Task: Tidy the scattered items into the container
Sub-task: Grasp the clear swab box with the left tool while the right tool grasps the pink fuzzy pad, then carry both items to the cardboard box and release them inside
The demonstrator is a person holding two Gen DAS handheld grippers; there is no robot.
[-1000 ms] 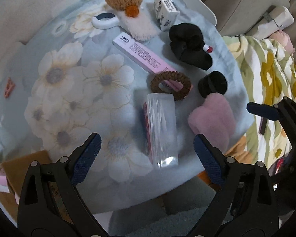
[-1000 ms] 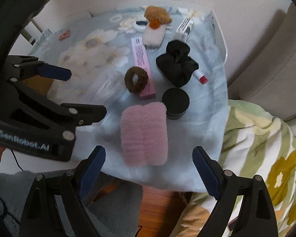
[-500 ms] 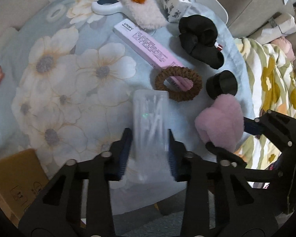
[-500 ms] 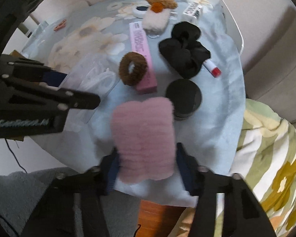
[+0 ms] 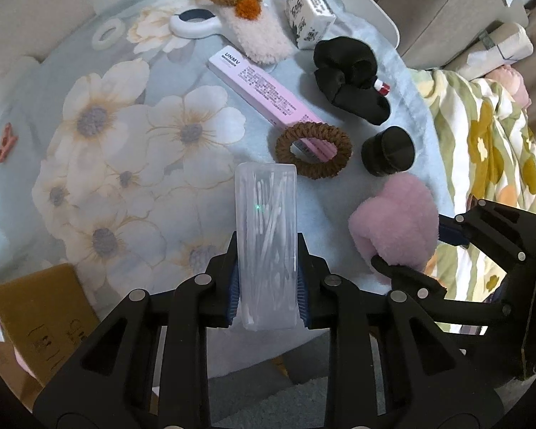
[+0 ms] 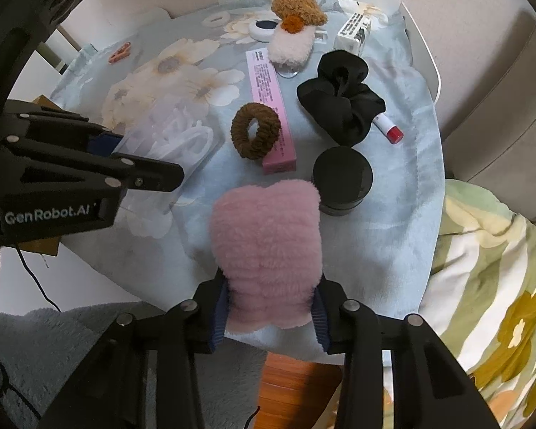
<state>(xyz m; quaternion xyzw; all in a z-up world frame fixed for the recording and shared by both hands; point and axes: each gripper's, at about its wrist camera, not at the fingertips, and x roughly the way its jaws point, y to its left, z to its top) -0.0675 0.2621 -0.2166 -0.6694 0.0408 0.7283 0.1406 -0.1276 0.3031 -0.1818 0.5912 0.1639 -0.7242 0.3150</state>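
Gripping with our left gripper, we clamp the near end of a clear plastic box that holds a loose bundle of white cotton swabs; it juts toward the brown hair tie. Our right gripper is closing on the pink fluffy pad, its pads pressing both sides at the near table edge. Beside the pad sits a black lidded jar on the floral cloth. The brown tie rests on a long pink carton.
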